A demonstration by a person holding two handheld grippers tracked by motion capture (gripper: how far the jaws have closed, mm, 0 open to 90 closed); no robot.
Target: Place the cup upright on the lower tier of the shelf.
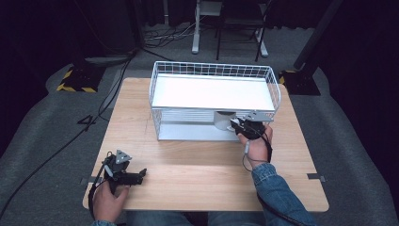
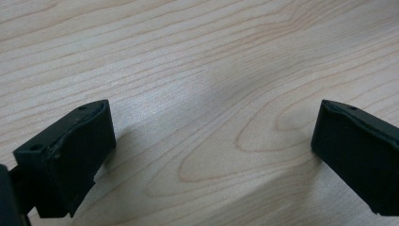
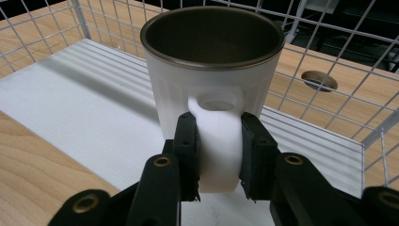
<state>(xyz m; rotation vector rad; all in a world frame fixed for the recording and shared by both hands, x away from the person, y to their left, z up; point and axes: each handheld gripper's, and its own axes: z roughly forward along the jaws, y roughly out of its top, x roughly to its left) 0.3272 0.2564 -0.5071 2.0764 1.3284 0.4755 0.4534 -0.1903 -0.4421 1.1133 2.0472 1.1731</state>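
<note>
Gripping the handle of the white mug (image 3: 211, 94), the right gripper (image 3: 219, 155) has its jaws clenched on it at the centre of its own view. From above the mug (image 1: 222, 120) sits half hidden under the wire rack's (image 1: 211, 70) upper shelf (lower tier, right of centre). The left gripper (image 1: 127, 175), lower left, rests released over bare table (image 2: 197, 70).

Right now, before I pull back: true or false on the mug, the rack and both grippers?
1. The right gripper is clamped on the mug by its handle. True.
2. The mug lies on its side. False: it stands upright, mouth up.
3. The mug is on the rack's top shelf. False: it is on the lower shelf, under the white top.
4. The left gripper is open over bare table. True.
5. The left gripper holds a spoon. False: nothing is between its jaws.
</note>
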